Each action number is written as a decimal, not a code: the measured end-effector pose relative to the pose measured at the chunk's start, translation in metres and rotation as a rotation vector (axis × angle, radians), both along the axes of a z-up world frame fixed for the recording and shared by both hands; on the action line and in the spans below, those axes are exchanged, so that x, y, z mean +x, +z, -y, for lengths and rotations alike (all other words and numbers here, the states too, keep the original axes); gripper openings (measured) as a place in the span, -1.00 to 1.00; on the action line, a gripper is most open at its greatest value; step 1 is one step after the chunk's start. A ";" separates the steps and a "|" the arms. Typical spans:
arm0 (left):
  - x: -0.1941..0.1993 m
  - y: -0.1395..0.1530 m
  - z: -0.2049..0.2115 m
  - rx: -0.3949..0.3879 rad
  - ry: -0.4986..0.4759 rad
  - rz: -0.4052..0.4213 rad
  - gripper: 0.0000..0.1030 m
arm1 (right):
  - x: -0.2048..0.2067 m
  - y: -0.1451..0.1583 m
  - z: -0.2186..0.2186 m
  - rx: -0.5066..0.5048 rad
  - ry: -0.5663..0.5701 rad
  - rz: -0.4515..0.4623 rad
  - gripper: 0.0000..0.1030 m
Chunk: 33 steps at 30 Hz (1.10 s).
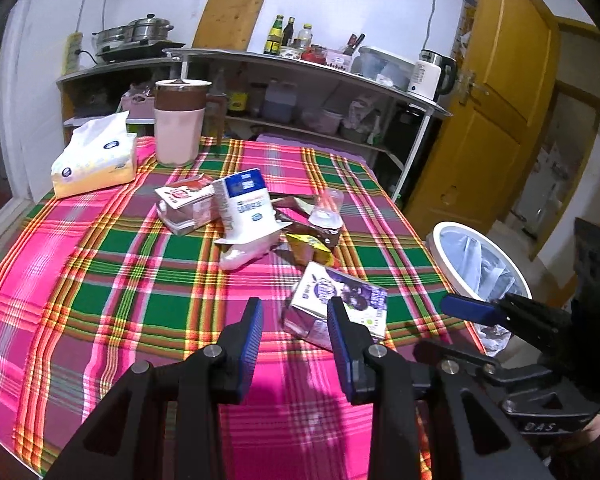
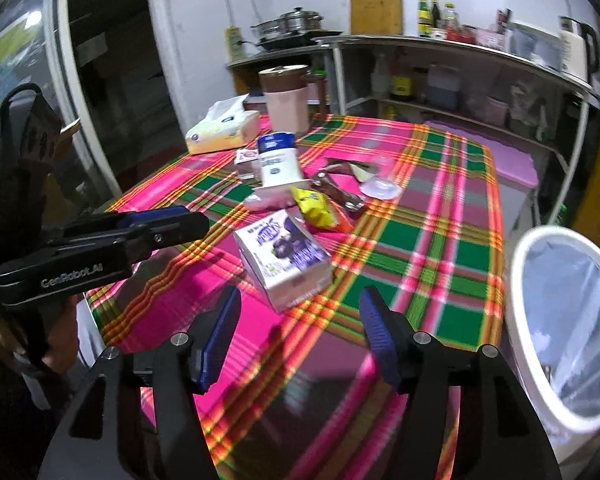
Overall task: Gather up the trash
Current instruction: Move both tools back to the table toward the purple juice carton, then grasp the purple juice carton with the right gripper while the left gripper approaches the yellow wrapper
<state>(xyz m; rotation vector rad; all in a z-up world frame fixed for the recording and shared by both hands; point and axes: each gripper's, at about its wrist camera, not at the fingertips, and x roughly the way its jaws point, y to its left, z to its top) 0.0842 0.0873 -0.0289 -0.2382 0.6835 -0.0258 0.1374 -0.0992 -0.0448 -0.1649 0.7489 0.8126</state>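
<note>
Right wrist view alone showed a dark doorway (image 2: 112, 80) upper left; both claws (image 1: 294, 312) (image 2: 300, 304) gaped empty above the checked cloth (image 1: 120, 280).

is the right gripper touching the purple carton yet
Apart. In the right wrist view the right gripper has open fingers with bare tablecloth showing between them and the purple carton.

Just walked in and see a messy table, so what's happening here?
A person is clearing trash with two handheld grippers. Both the left gripper and right gripper are open and empty above the plaid tablecloth, nearest a purple carton. More cartons and wrappers lie behind it. A lined trash bin waits beside the table.
</note>
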 end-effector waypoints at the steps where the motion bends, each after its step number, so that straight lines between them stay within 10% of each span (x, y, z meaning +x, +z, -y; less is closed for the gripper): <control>1: 0.000 0.000 -0.001 -0.001 0.001 0.000 -0.37 | 0.002 -0.001 -0.002 -0.003 0.008 0.002 0.21; 18: 0.009 -0.009 -0.032 -0.034 0.046 -0.012 -0.37 | 0.030 -0.018 -0.046 -0.081 0.182 0.007 0.21; 33: 0.017 -0.009 -0.031 -0.041 0.038 -0.015 -0.37 | 0.029 -0.017 -0.030 -0.029 0.091 -0.057 0.16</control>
